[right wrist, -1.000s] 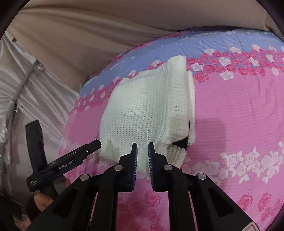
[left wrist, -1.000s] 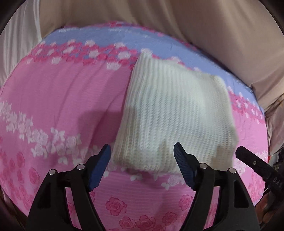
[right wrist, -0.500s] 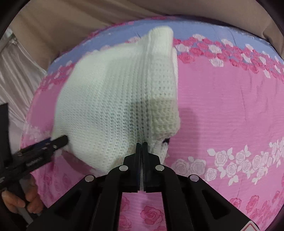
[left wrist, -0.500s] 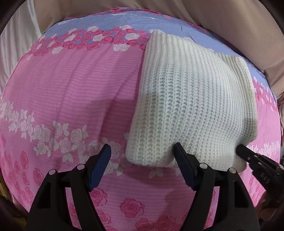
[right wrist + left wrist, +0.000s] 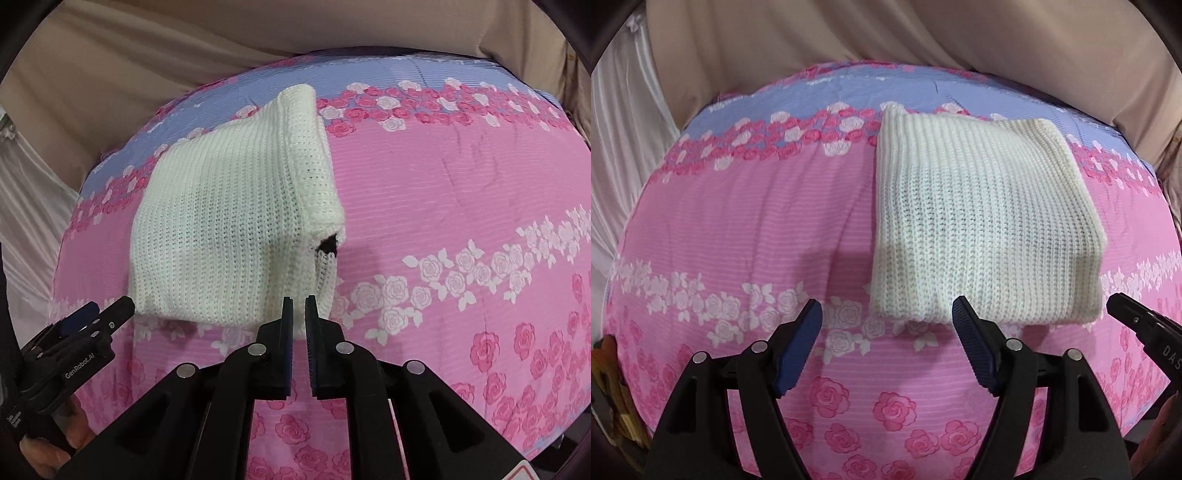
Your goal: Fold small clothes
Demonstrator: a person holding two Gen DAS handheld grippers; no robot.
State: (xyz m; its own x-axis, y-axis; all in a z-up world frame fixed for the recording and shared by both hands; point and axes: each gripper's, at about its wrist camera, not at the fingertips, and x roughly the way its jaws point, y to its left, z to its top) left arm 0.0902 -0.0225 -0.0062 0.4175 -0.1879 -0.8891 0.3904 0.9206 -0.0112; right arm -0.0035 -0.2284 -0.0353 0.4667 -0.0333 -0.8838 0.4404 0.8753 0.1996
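— Where, the white knit garment (image 5: 982, 229)?
— Folded into a thick rectangle, flat on the pink rose-print bedspread (image 5: 746, 229), far edge over the blue band of the print. Ribs running front to back. In the right wrist view (image 5: 229, 225), layers stacked along the right side, a small dark gap showing between them near the front corner.

— And the left claw (image 5: 886, 317)?
— Spread wide, empty. Blue pads (image 5: 798, 350) low over the bedspread, right fingertip just at the garment's near edge, left one over bare fabric.

— The right claw (image 5: 298, 306)?
— Nearly closed, a thin slit between the pads, nothing visibly pinched. Tips just before the garment's near right corner; touching or not, cannot tell.

— Anything else around?
— Beige cloth (image 5: 849, 33) hanging behind the bed. Each claw visible at the edge of the other's view.
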